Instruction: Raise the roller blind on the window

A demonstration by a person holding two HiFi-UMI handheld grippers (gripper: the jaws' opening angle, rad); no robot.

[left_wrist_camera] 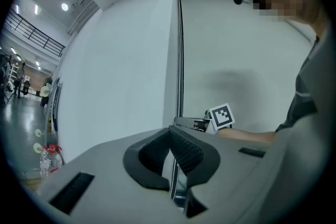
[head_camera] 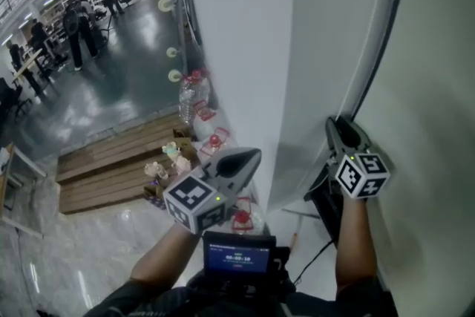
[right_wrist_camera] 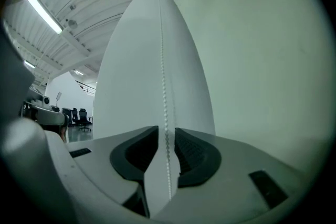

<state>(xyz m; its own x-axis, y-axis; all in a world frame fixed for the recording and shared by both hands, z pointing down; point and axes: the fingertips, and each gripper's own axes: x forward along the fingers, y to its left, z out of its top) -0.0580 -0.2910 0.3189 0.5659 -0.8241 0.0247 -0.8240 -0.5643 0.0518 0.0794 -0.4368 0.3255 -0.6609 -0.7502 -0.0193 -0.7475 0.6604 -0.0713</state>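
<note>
While the left hand-held gripper (left_wrist_camera: 171, 136) clamps the bead chain (right_wrist_camera: 165, 86), the right hand-held gripper (right_wrist_camera: 166, 136) (jaws apart) straddles it.

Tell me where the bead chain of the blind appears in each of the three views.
Head view: too thin to make out.
Left gripper view: the bead chain runs vertically at centre, down into the shut left gripper.
Right gripper view: vertical at centre, between the open jaws of the right gripper.
Shared landmark: the white wall beside it.
</note>
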